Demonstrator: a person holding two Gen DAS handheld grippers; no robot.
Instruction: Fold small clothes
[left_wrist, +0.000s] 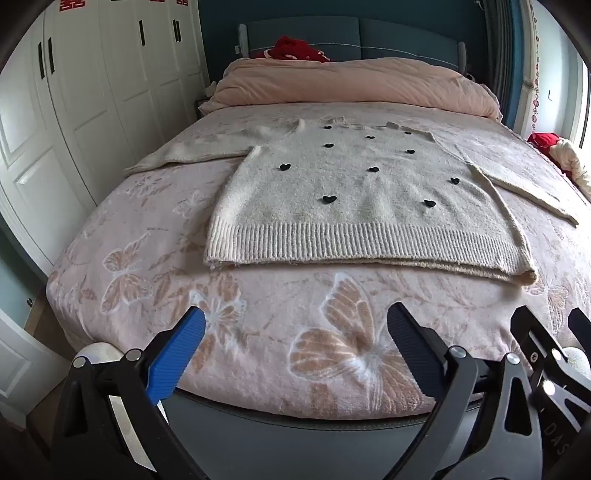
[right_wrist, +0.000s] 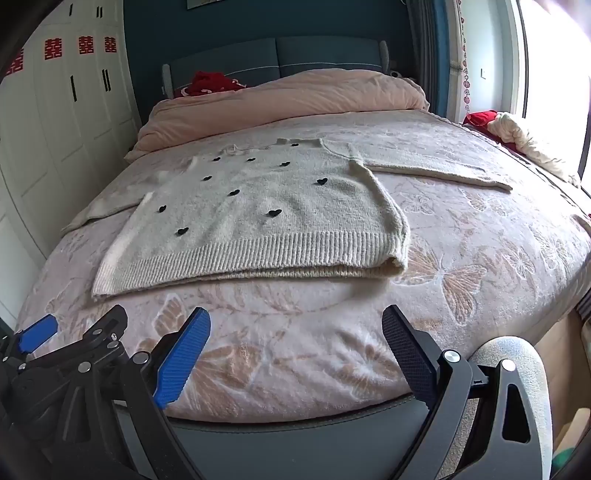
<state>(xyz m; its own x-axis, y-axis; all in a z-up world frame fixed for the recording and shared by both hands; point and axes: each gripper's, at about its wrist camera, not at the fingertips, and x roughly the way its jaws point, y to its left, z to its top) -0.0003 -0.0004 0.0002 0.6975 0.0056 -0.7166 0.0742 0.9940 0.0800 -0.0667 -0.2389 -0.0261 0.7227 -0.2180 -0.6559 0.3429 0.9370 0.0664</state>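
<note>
A cream knit sweater (left_wrist: 362, 192) with small black hearts lies flat on the bed, both sleeves spread out to the sides and its ribbed hem nearest me. The right wrist view shows the same sweater (right_wrist: 258, 218), with one sleeve (right_wrist: 436, 170) stretched to the right. My left gripper (left_wrist: 295, 325) hovers open over the blanket at the foot of the bed, short of the hem, nothing between its fingers. My right gripper (right_wrist: 295, 325) is open too, also short of the hem and holding nothing. Each gripper shows at the edge of the other's view.
A pink butterfly-print blanket (left_wrist: 155, 236) covers the bed. A rolled pink duvet (left_wrist: 354, 85) and a red item (left_wrist: 295, 48) lie at the head. White wardrobe doors (left_wrist: 92, 92) stand on the left. Red and cream clothes (right_wrist: 517, 136) are piled at the bed's right edge by the window.
</note>
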